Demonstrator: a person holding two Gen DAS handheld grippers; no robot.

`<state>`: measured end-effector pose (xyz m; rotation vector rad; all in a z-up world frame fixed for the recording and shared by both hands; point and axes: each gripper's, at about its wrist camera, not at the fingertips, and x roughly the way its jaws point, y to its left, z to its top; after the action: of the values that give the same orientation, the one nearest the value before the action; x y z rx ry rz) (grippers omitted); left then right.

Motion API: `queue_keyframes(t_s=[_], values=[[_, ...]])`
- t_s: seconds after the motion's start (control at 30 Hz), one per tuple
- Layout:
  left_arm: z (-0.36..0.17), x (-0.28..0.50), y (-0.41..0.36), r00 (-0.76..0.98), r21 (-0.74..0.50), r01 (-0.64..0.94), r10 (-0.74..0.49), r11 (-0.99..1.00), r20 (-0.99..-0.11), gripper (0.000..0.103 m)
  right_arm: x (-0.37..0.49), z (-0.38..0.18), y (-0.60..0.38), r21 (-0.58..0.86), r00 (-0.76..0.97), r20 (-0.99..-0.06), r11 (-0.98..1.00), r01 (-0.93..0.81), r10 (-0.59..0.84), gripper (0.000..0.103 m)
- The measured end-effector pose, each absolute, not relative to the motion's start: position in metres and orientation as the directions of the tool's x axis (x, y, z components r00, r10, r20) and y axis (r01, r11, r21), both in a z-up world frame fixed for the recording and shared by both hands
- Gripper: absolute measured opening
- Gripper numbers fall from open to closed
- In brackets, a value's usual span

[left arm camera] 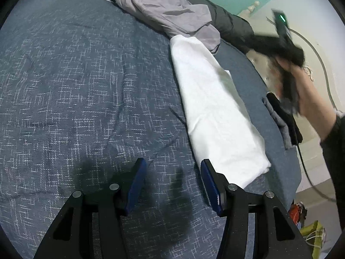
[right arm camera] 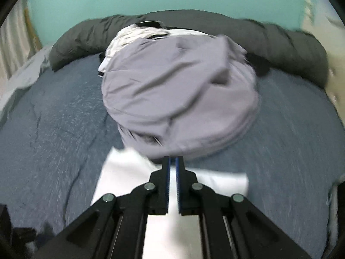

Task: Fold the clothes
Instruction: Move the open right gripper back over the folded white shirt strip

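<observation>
Right wrist, white cloth (right arm camera: pixel 120 172) beneath hand-held gripper (right arm camera: pixel 173 161)

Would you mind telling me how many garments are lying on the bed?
2 clearly: a folded white garment near the bed's edge and a crumpled grey garment beyond it; more may be hidden underneath.

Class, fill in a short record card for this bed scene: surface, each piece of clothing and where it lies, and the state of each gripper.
Surface: bed with blue patterned cover
White garment: folded into a long strip, lying flat near the bed's right edge
Grey garment: unfolded heap, beyond the white one
Dark bolster: along the far side of the bed, behind the heap
Left gripper: open, nothing between its jaws, over the cover beside the white garment
Right gripper: shut, holding nothing, above the white garment
</observation>
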<state>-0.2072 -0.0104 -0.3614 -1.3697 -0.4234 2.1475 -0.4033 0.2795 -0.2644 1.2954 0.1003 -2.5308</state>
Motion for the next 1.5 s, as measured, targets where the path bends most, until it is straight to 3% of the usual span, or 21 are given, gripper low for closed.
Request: queue_keyframes(t_s=[0.2,0.33,0.73,1.37,1.5], values=[[-0.362,-0.205,-0.005,-0.321,-0.546,-0.282,0.614,-0.789,-0.721,0.057,-0.348,-0.283,0.350,0.150,-0.507,-0.830,-0.968,0.201,-0.234,0.005],[-0.367,-0.201,-0.003,-0.306,-0.577,-0.262,0.634,-0.773,-0.710,0.057,-0.318,-0.304,0.387,0.227,-0.461,-0.847,-0.964,0.135,-0.264,0.027],[-0.364,-0.160,0.008,-0.317,-0.608,-0.229,0.649,-0.760,-0.691,0.057,-0.251,-0.326,0.414,0.295,-0.382,-0.869,-0.949,0.114,-0.316,0.027],[-0.315,-0.122,0.014,-0.381,-0.593,-0.200,0.619,-0.780,-0.687,0.061,-0.157,-0.277,0.431,0.409,-0.439,-0.829,-0.911,-0.053,-0.347,0.030],[-0.307,-0.119,0.009,-0.374,-0.598,-0.173,0.614,-0.782,-0.695,0.062,-0.144,-0.263,0.437,0.434,-0.433,-0.826,-0.898,-0.076,-0.362,0.047]])
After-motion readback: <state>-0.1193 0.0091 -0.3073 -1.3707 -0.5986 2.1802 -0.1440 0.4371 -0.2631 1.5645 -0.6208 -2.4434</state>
